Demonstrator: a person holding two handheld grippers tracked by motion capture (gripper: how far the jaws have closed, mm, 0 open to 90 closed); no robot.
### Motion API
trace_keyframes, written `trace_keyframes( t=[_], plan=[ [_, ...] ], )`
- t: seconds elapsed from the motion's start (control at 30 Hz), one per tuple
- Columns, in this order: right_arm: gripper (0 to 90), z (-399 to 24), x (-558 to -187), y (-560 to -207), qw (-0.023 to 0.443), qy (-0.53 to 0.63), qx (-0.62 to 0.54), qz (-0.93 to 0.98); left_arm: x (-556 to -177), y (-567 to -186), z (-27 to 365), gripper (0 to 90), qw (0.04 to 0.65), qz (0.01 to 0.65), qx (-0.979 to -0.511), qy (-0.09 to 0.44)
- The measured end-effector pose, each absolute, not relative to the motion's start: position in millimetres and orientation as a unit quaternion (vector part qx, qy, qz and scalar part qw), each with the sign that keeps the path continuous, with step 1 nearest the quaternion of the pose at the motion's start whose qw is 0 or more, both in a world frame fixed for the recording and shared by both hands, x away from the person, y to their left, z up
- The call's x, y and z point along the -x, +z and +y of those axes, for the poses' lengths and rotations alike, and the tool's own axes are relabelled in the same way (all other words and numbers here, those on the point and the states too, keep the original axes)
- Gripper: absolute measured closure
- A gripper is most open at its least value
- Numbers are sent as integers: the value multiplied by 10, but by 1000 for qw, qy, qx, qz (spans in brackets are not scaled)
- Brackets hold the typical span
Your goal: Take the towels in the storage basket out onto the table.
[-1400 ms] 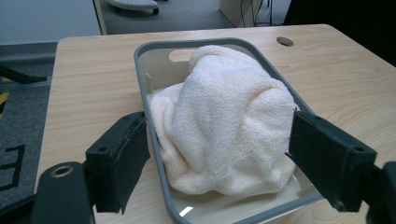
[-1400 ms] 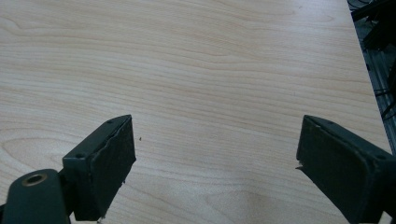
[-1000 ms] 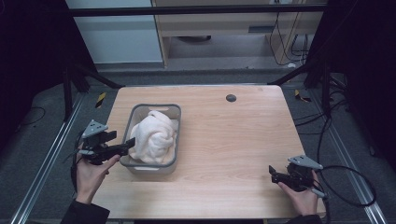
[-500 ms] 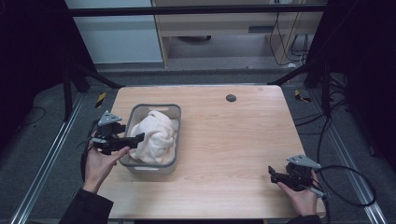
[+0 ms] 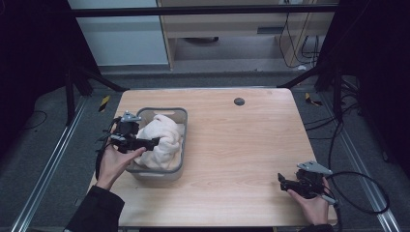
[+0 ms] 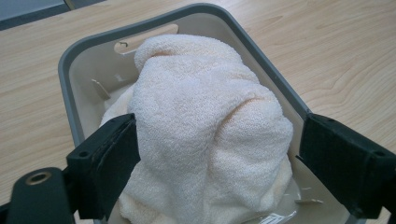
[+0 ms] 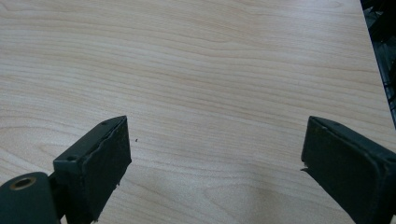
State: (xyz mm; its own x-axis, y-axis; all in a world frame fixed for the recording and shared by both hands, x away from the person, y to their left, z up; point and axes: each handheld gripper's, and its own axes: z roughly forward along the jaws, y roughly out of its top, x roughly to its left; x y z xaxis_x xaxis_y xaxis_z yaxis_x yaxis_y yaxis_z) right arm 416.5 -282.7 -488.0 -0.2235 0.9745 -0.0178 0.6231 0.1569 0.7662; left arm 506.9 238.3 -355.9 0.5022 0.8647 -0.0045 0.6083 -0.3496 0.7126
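The left tool [image 5: 151, 141] reaches over the near-left rim of the grey basin [image 5: 180, 115] on the desk [image 5: 241, 159]. Its jaws have just been opening and stand wide around the cream towel [image 6: 205, 135] heaped inside, the left pad brushing the cloth without clamping it. The right tool [image 5: 282, 181] rests spread open above bare wood.

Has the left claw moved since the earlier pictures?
Yes. The left claw has moved rightward over the grey plastic bin's near-left rim, jaws just opening around the cream terry towel.
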Motion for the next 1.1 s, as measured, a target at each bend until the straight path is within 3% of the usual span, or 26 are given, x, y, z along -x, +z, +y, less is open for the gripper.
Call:
trace_keyframes(
  t=[0.53,1.1],
  plan=[
    [60,-2818,-4200,-4914,250,321,-560,721,-5290,-3675,2249,2,278,467,-821,174],
    [35,-2809,-4231,-4956,232,311,-563,730,-5459,-3874,2115,0,250,460,-837,161]
  ],
)
